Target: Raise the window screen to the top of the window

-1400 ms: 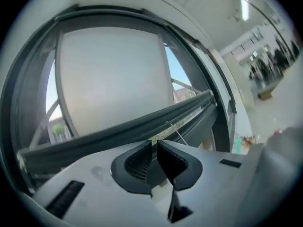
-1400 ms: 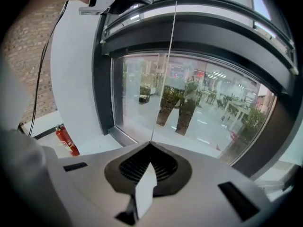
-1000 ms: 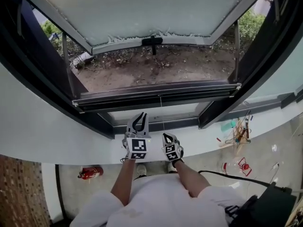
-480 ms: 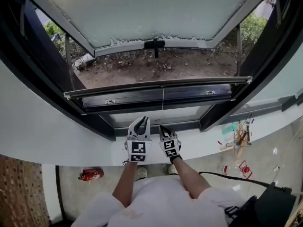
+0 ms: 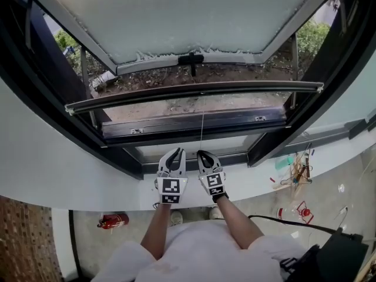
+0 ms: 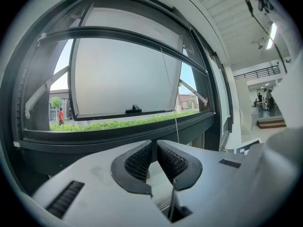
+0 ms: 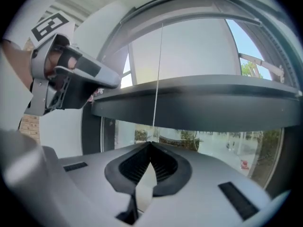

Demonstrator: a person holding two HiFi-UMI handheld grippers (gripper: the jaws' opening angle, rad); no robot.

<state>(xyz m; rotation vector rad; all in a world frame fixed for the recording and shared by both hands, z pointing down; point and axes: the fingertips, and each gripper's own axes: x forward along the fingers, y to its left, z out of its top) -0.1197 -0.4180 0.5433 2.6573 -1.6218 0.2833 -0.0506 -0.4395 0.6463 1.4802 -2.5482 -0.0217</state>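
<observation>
The window screen's dark bottom bar [image 5: 194, 91] stretches across the open window frame, partway up; it also shows as the bar [image 6: 123, 34] and close overhead as the bar [image 7: 199, 103]. A thin pull cord [image 5: 202, 125] hangs from its middle. My right gripper [image 5: 204, 155] sits just under the bar, shut on that cord [image 7: 157, 79], which runs straight down into its tips [image 7: 151, 144]. My left gripper [image 5: 172, 156] is beside it on the left, shut [image 6: 154, 144] with nothing held; the cord [image 6: 169, 84] passes to its right.
The outer glass pane [image 5: 176, 16] is swung outward, its black handle [image 5: 191, 58] at the lower edge. A white sill [image 5: 88, 181] curves below the frame. On the floor lie a red extinguisher [image 5: 111, 220], tools [image 5: 296, 169] and a black case [image 5: 335, 257].
The screen's bottom bar has climbed well up the window opening. My right gripper has risen with the cord and now sits level with the left, which stayed put.
</observation>
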